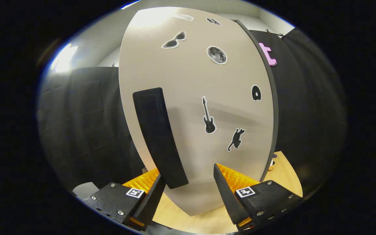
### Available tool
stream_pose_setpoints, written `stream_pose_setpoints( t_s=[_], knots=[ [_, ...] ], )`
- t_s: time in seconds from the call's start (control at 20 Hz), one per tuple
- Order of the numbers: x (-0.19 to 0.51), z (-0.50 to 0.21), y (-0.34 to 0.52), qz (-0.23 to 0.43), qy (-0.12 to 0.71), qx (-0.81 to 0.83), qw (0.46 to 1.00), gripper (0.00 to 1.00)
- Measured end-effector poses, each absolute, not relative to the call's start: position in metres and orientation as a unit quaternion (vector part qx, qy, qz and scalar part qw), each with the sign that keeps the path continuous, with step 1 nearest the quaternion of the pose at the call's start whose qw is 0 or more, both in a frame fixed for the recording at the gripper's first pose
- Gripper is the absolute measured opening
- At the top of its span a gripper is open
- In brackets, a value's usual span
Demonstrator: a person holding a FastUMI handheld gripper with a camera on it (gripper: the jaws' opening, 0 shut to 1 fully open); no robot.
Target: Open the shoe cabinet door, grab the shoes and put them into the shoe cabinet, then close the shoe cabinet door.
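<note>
The shoe cabinet door (191, 81) is a pale beige panel standing close ahead of the fingers, with several black stickers on it. A long black handle (157, 130) runs down its left part. My gripper (188, 172) is open and right in front of the door's lower end. The handle's bottom tip lies between the fingers, right beside the left finger (148, 189), while the right finger (227, 186) stands well apart from it. Neither finger presses on the handle. The door's dark right edge (272, 98) shows its thickness.
A light wooden surface (284, 178) lies under the door and the fingers. Black cloth (83, 124) hangs on both sides of the door. A small pale grey object (85, 189) sits low beside the left finger. White wall and ceiling show above.
</note>
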State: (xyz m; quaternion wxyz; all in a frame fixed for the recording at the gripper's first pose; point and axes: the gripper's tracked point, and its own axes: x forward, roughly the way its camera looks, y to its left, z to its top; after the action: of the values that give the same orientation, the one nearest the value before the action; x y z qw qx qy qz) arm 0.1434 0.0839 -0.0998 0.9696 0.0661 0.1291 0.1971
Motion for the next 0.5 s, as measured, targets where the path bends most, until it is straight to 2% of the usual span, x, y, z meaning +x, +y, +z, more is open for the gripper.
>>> stream_pose_setpoints(
  t_s=[0.5],
  knots=[
    [0.174,-0.093,0.121,0.180,0.102,0.027,0.978,0.91]
  ],
)
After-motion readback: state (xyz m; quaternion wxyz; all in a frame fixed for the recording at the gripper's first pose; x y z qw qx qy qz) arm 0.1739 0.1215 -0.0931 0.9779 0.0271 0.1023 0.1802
